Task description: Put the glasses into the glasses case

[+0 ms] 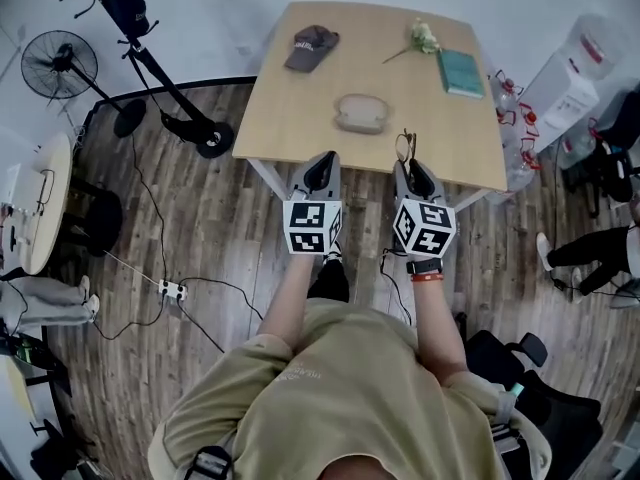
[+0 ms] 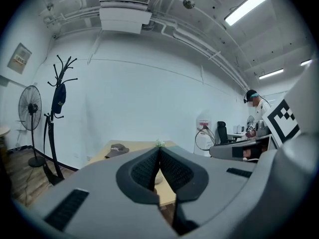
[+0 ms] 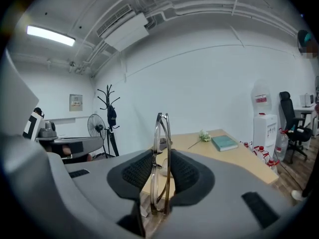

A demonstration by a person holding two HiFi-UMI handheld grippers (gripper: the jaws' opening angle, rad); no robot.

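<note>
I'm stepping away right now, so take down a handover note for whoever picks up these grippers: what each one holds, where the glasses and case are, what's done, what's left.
Right gripper: shut on the folded glasses, lenses upright, at the near edge of the table.
Left gripper: shut, empty.
Glasses case: on the table ahead of both grippers; it looks closed.
Done: glasses picked up.
Left: open the case if needed and lay the glasses inside.
</note>
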